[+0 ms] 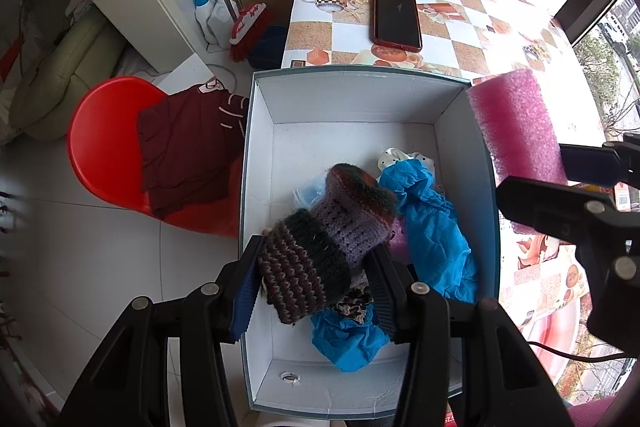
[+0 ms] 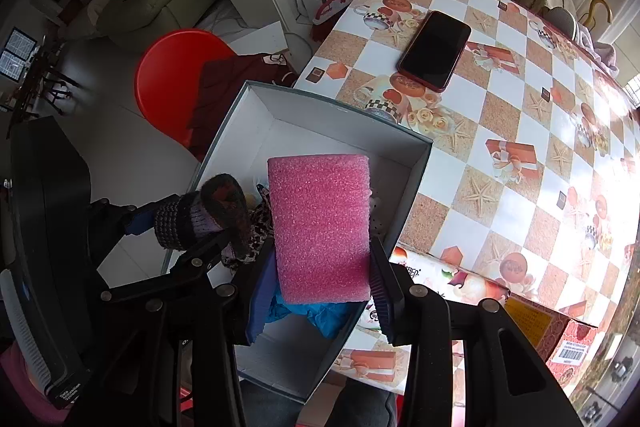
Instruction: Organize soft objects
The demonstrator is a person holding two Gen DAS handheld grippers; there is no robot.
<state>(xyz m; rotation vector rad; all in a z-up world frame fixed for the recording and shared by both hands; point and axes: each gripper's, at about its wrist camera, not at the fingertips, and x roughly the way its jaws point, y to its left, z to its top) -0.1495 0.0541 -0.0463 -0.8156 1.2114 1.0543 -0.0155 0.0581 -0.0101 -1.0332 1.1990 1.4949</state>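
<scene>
My left gripper (image 1: 312, 275) is shut on a striped knitted sock (image 1: 320, 239) and holds it above the open white box (image 1: 360, 99). The sock also shows in the right wrist view (image 2: 200, 215). My right gripper (image 2: 320, 291) is shut on a pink foam block (image 2: 320, 223), held over the box's right wall (image 2: 404, 203). In the left wrist view the foam block (image 1: 516, 131) shows at the right, beside the box. Inside the box lie blue crumpled fabric (image 1: 432, 227), a white dotted cloth (image 1: 394, 157) and a leopard-print piece (image 1: 354, 305).
The box overhangs the near edge of a checkered table (image 2: 500, 131). A dark phone (image 1: 396, 17) lies on the table beyond the box. A red chair (image 1: 104, 147) with a maroon garment (image 1: 188, 151) stands left of the box. Printed cartons (image 2: 560, 331) sit at the right.
</scene>
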